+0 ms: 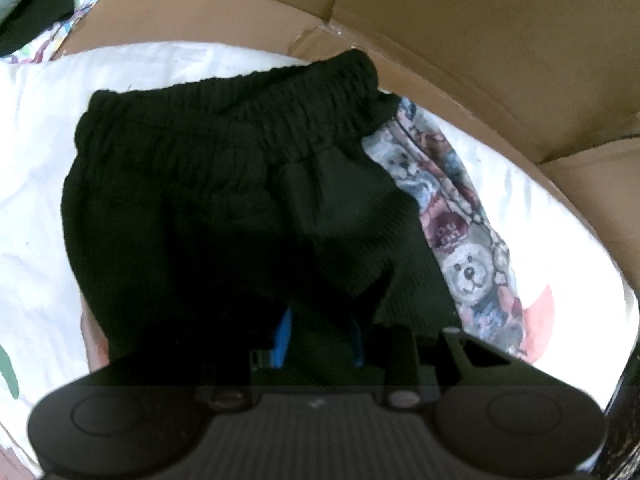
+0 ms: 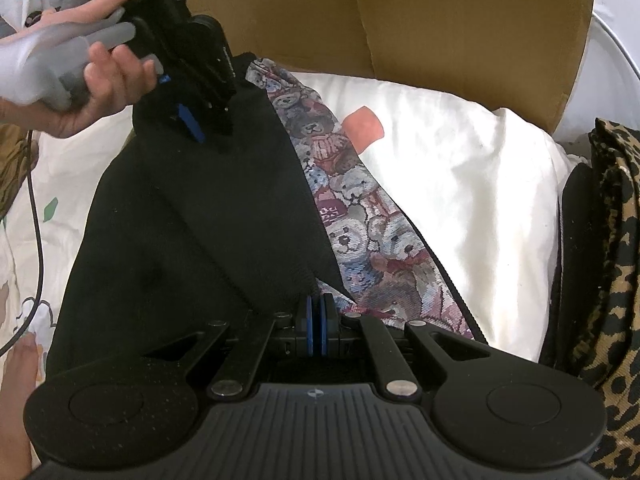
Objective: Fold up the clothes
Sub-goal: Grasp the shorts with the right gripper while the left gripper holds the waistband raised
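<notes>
My right claw [image 2: 316, 322] sits nearest me, pads pinched together on the near edge of the black shorts [image 2: 192, 216], so I want to keep that corner pinned flat and not drag it while the other end is worked. Further off, my left claw [image 2: 208, 128] points down onto the shorts near the elastic waistband [image 1: 256, 120], jaws part open with black cloth bunched between the blue pads, though I cannot tell if they truly bite. The shorts lie over a teddy-bear print fabric [image 2: 360, 220] on the white bedding [image 2: 460, 168], cardboard box [image 2: 440, 12] beyond; I judge the fold should land square, edges matched.
</notes>
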Available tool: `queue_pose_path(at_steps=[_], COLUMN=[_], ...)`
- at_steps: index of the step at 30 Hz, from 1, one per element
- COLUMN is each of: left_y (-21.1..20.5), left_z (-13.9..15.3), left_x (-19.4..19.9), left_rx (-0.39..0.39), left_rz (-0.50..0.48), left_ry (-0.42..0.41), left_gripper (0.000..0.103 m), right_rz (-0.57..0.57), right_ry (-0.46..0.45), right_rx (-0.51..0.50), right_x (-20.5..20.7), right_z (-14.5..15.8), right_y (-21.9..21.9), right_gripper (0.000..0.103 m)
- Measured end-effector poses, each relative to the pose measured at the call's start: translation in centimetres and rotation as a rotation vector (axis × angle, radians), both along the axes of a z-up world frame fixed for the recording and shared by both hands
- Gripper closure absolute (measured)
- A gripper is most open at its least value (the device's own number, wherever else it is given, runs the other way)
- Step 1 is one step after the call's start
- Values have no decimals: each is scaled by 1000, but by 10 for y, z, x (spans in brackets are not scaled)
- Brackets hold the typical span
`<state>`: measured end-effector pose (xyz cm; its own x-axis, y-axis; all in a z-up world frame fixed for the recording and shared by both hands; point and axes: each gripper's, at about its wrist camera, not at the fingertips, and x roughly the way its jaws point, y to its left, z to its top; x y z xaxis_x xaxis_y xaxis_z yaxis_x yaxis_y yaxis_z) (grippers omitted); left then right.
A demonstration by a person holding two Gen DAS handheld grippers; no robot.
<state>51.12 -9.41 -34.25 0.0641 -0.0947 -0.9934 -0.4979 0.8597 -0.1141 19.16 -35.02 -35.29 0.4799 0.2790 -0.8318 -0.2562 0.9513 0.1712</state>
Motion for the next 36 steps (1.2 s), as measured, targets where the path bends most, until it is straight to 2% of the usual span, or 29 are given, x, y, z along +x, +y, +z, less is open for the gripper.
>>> queue_pose_path(at_steps=[2, 5, 8, 17, 21, 31, 36], left_y=[1, 6, 11, 15, 2, 6, 6], left_z=[1, 4, 13, 63, 75, 79, 63], left_x=[0, -6, -14, -23, -15, 13, 35], left_rx=[11, 6, -24, -61, -61, -85, -96], left_rz=[7, 17, 22, -16, -23, -11, -6], left_ry=[8, 0, -29, -135, -178, -235, -240], left_gripper=[81, 92, 97, 98, 98, 98, 98], right_rz=[5, 20, 47, 22, -17, -91, -102], right_ry=[-8, -33, -61, -92, -111, -111, -82], right_rx=[-7, -31, -68, -92, -91, -76, -67], right_x=[-3, -8, -15, -16, -6, 35, 52], right_z=[1, 3, 6, 14, 22, 27, 19], right_y=[1, 5, 12, 10, 1, -20, -24], right_gripper=[102, 102, 102, 102, 102, 102, 102])
